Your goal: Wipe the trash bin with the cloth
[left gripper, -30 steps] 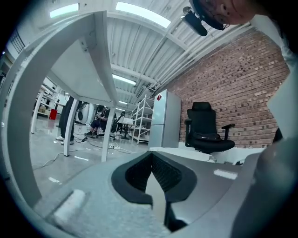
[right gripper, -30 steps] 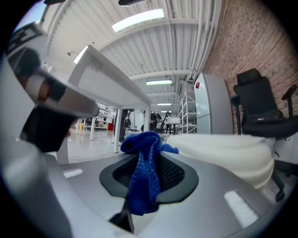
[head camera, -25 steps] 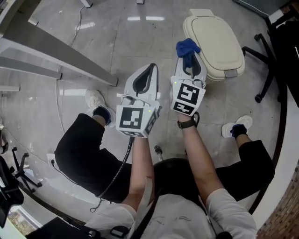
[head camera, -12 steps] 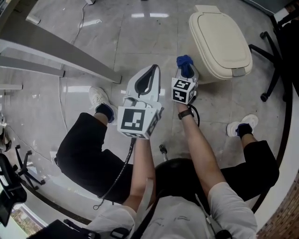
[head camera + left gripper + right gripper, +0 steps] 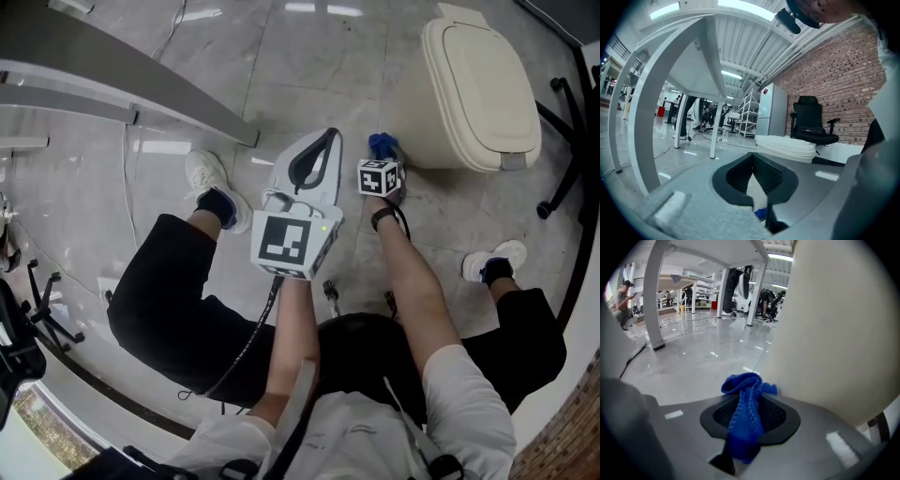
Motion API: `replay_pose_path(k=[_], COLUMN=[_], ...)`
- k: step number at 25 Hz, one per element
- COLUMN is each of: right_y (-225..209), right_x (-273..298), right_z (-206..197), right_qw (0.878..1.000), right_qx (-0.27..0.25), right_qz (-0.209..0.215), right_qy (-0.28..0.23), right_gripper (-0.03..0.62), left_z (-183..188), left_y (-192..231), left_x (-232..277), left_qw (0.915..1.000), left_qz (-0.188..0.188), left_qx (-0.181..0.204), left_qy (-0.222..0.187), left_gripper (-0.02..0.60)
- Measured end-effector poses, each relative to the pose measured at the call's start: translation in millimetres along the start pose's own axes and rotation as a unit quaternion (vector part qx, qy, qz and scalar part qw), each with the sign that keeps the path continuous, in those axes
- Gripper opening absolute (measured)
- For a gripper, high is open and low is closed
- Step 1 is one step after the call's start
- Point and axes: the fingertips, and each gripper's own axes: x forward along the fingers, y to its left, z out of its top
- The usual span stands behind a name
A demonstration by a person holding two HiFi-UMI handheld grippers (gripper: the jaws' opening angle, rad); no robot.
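right tongs (image 5: 751, 397) pinched on cloth (image 5: 746, 416), just beside trash bin (image 5: 834, 324) wall; left tongs (image 5: 752, 159) closed, empty; cloth looks soft, limp; grip the bunched middle

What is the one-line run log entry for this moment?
phase: wiping | right gripper: shut on blue knitted cloth | contact: cloth on low side of cream plastic trash bin | left gripper: shut, empty

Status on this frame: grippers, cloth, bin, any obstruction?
Right gripper shut on blue cloth, cloth at the trash bin side wall. Left gripper shut, empty, held clear. Nothing in the way.
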Motion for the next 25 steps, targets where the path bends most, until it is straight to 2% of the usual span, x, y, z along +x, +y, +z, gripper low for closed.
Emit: replay_pose_path(k=[3, 5, 7, 11, 14, 16, 17, 20, 25], right_y=[2.0, 4.3, 4.0, -6.7, -26.1, -42.3, -51.3, -70.9, -57.0], right_x=[-18.5, -53.9, -105.1, -228.1, -299.4, -319.3, -319.8, -299.3, -244.3], right_z=[5.2, 35.8, 79.0, 175.1, 219.8, 229.0, 227.3, 209.4, 163.9], right_qw=[0.999, 0.996, 0.989, 0.953, 0.93, 0.924, 0.926, 0.939, 0.957], right_qx=[0.019, 0.034, 0.022, 0.006, 0.002, 0.001, 0.004, 0.009, -0.031], right_qz=[0.025, 0.04, 0.049, 0.064, 0.038, 0.018, 0.009, -0.005, -0.009], right_qy=[-0.018, -0.068, -0.141, -0.297, -0.367, -0.381, -0.377, -0.343, -0.288], right_gripper=[0.105, 0.105, 0.106, 0.106, 0.106, 0.106, 0.106, 0.106, 0.106], left_z=[11.8, 23.1, 33.5, 50.8, 53.6, 59.0, 62.6, 68.5, 60.1], left_y=[-6.4, -7.9, -12.9, -22.4, -25.6, -30.1, -34.0, -47.0, -58.2], left_x=[-5.6, -12.6, -19.5, -28.1, -32.1, -33.1, -33.4, -34.9, -32.3], left_qw=[0.9996, 0.9991, 0.9987, 0.9963, 0.9952, 0.9949, 0.9947, 0.9937, 0.9958], left_qz=[0.004, 0.016, 0.025, 0.044, 0.061, 0.067, 0.066, 0.06, 0.057], left_qx=[0.018, 0.019, 0.018, 0.018, 0.01, 0.008, 0.011, 0.019, 0.01], left_qy=[-0.024, -0.035, -0.041, -0.071, -0.076, -0.075, -0.078, -0.092, -0.071], left_gripper=[0.002, 0.002, 0.002, 0.002, 0.002, 0.002, 0.002, 0.002, 0.002])
